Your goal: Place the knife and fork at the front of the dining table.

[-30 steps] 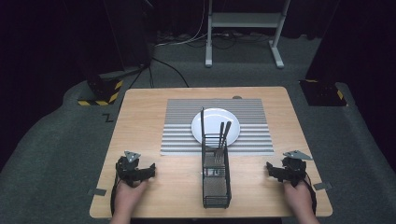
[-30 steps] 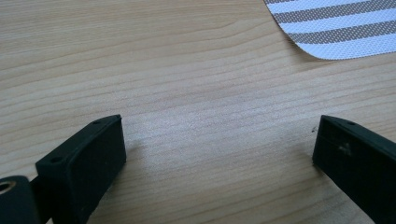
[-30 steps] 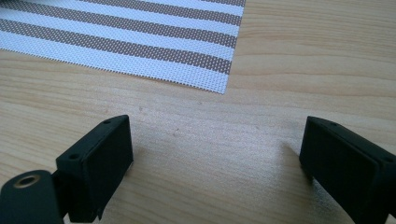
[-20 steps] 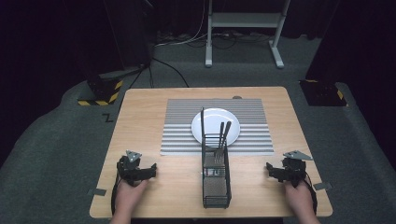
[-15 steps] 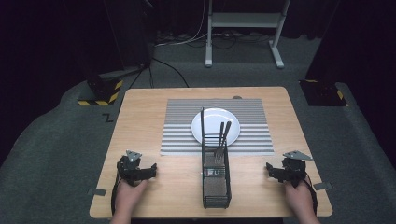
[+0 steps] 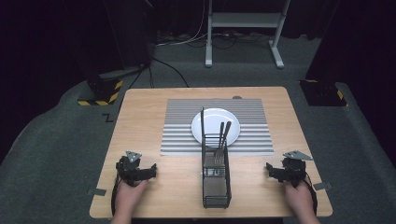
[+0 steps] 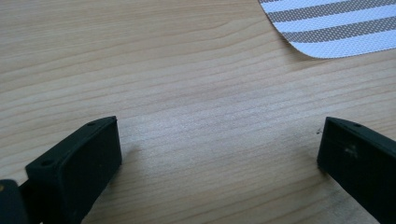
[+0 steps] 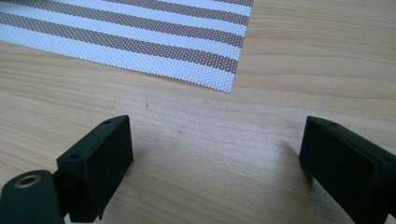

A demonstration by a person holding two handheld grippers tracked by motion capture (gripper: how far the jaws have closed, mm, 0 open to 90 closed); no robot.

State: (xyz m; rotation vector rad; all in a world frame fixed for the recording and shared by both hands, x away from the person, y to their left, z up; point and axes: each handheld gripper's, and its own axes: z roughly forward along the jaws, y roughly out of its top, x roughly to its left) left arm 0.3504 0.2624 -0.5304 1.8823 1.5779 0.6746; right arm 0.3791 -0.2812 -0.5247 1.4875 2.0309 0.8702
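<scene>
Wooden worktop (image 6: 140, 121) carries a tall wire caddy (image 6: 216, 179) between your grippers, utensils upright inside, before the plate (image 6: 215, 125). Left gripper (image 6: 140, 172) and right gripper (image 6: 275, 171) rest released, empty. Your sideways nudge could tip it.

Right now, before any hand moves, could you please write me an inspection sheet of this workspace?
Surface: wooden table, bare wood at both gripper views.
Job's things: striped placemat at centre; white plate on it; black wire basket in front of the plate, with dark utensils standing in its far end.
Clutter: small dark spot at the table's far edge, too small to tell.
Grippers: left gripper and right gripper rest near the front corners, jaws wide apart, nothing between them.
Cables: one trails from the left gripper; more lie on the floor behind.
Surroundings: grey carpet, metal stand, yellow-black striped base, dark background.
</scene>
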